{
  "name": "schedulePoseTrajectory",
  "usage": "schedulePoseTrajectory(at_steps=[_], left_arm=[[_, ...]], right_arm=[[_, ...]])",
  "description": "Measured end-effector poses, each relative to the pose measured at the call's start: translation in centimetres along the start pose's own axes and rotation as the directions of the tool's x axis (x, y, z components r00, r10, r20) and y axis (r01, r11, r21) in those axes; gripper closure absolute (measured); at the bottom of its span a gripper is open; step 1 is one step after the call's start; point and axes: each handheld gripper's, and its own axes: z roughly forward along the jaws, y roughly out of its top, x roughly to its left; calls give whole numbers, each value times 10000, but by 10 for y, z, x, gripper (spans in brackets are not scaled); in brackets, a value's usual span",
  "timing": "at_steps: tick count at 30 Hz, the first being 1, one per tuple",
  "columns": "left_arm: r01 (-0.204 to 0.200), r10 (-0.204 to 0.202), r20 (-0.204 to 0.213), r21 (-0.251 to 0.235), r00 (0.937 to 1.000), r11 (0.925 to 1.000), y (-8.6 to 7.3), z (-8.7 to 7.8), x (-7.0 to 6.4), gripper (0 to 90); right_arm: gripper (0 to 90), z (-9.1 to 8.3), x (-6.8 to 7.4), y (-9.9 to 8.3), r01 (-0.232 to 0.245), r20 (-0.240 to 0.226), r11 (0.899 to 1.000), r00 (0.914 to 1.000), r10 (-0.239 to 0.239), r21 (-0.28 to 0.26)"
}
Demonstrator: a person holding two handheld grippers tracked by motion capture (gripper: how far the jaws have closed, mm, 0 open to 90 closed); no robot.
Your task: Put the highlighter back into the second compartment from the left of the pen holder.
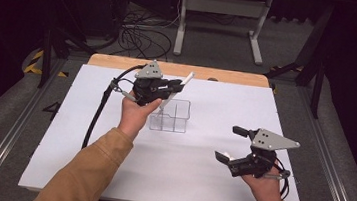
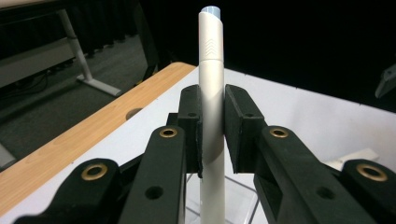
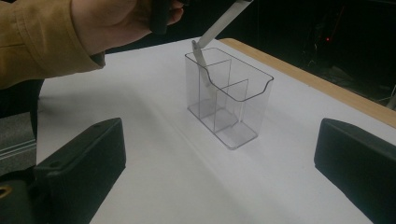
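High view: left gripper [image 1: 172, 87] hovering just above the back-left corner of a clear plastic organiser box with inner dividers [image 1: 171, 116], clamped on a slim white pen-shaped stick [image 1: 178, 86] that slants down toward the box. Right gripper [image 1: 232, 144] well to the right of the box and nearer the person, spread wide, holding nothing. Box standing on a white sheet-covered table [image 1: 112, 139], a strip of wooden edge [image 1: 229, 76] beyond the box.

Left gripper view: black pads [image 2: 192, 125] pinching the white stick [image 2: 211, 93] mid-length, its pale bluish tip pointing up and away, small chevron marks embossed near that end; no readable lettering or brand. Clear box rim [image 2: 238, 198] dimly visible below.

Right gripper view: own jaws far apart at either side of the box [image 3: 229, 100]. Lower end of the stick [image 3: 201, 51] touching or just inside the box's rear corner compartment; exactly which, hard to tell. Person's hand [image 3: 116, 21] above and left of the box.

Likely risks: stick catching on the rim or a divider because of its slant, tipping the light, unsteadied box; or, released while tilted, falling out over the wall.
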Motion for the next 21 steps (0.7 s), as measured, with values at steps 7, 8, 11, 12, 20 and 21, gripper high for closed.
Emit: schedulePoseTrajectory(at_steps=[7,8,11,12,20,21], left_arm=[[272,-275,-54,-448,9996,9986,-5,12,5,777],[257,-261,-68,-445,9996,9987,-6,14,5,776],[103,-108,-135,-356,9999,9993,-8,17,5,777],[59,-64,-146,-324,9999,9995,-8,18,5,776],[66,-67,-88,-160,9999,9998,-11,22,5,776],[51,-52,-108,-137,9999,9999,-12,23,5,776]], right_arm=[[23,1,1,0,6,-76,10000,10000,-6,0],[23,1,1,0,-10,-93,10000,10000,9,-19],[23,0,0,0,-13,-83,10000,10000,13,-44],[23,0,0,0,-22,-83,10000,10000,21,-47],[22,0,1,0,-11,-113,10000,9999,11,-50],[22,1,1,0,-10,-119,10000,9999,9,-55]])
